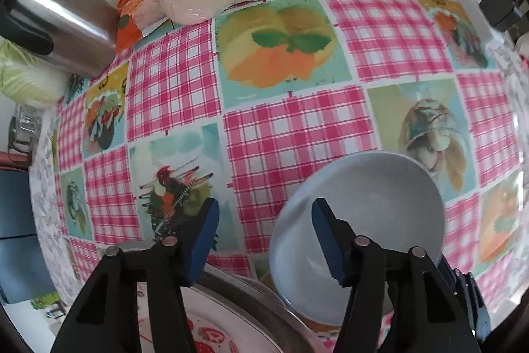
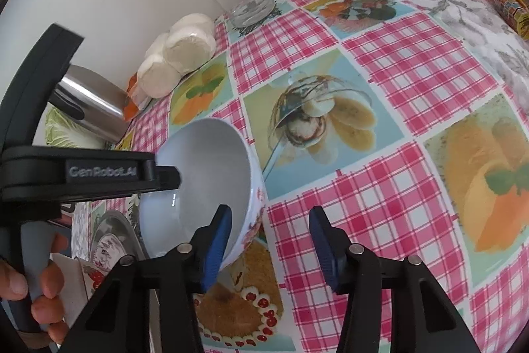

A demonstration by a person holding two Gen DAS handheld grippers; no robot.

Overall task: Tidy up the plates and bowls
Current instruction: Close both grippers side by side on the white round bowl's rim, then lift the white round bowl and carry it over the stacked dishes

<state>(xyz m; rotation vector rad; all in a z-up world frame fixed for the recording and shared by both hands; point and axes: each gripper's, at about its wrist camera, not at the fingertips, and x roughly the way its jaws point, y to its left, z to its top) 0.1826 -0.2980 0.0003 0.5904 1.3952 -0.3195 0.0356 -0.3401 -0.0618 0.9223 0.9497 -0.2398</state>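
Both grippers' jaws straddle the tilted bowl [image 2: 201, 187] rim; contact unclear, its base hidden.

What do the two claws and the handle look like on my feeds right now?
Both the left claw and the right claw have black plastic linkages with silver pivot pins and ribbed blue pads. Seen from the right wrist, the left unit's black body reads "GenRobot.AI", above a grey handle.
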